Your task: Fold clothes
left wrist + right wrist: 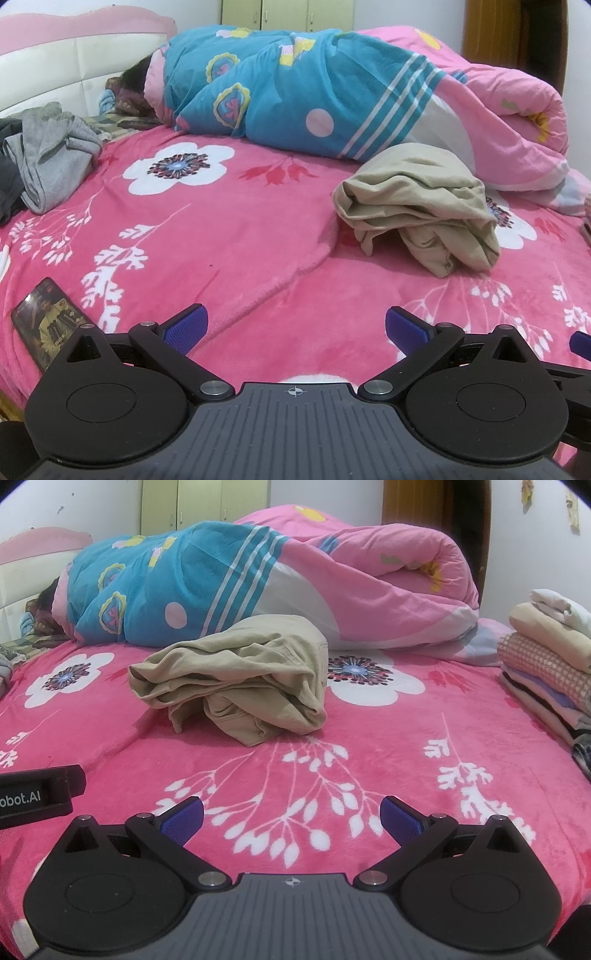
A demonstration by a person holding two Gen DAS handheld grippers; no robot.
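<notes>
Beige garment (236, 675) bunched on bed, well beyond both spread jaws.

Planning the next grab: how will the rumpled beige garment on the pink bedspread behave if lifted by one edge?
The rumpled beige cotton garment is probably floppy: its loose folds sag, so layers would likely unfurl and hang. It looks light for its bulk, barely denting the pink floral bedspread. It shouldn't roll or slide much on that fleecy surface.
</notes>
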